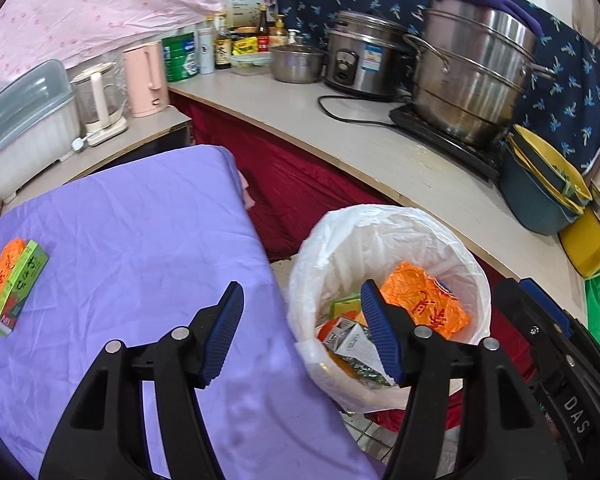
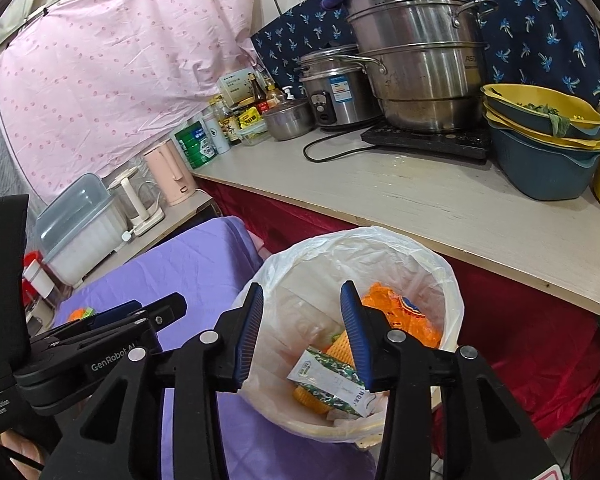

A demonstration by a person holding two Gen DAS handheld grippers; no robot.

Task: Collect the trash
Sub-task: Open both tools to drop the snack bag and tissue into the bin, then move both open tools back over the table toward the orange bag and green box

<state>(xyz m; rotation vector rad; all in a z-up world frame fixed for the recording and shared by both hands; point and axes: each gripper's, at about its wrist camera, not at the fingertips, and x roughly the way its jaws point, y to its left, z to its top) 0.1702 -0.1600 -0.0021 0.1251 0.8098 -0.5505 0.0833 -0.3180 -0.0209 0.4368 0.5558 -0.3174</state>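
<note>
Left gripper (image 1: 302, 334): black frame, blue ribbed pads; jaws spread wide with nothing between them. It is held over the boundary between the purple cloth and the bin, its right finger (image 1: 380, 332) over the bin's opening.

Right gripper (image 2: 300, 334): same make; jaws parted, nothing pinched. It is poised above the near left part of the bin's mouth. The left gripper's black body is seen at its left.

Trash bin (image 1: 476, 280): round, lined with a white plastic bag, standing on the floor between the purple-covered table and the counter. Contents recorded: an orange wrapper (image 1: 432, 300) with red characters at the far right, a white-and-green carton (image 2: 332, 384) lying tilted at the near side, and further orange and green scraps beneath, not clearly separable.

Purple cloth (image 1: 140, 240): spread over a table at the left of the bin. Trash remaining on it, at the far left: a green box (image 1: 20, 284) lying flat, touching and partly over an orange wrapper piece (image 1: 4, 276).

Counter (image 2: 440, 204): pale top, red cloth hung below, curving behind the bin. Upon it: a tall stacked steel steamer pot (image 2: 420, 60) on a black hob, a rice cooker (image 2: 336, 88) to its left, a small lidded pot, bottles and tins at the far end, and stacked yellow and blue basins (image 2: 540, 140) at the right.

Lower shelf, far left: a pink kettle (image 1: 146, 78), a glass kettle, a lidded plastic container.
</note>
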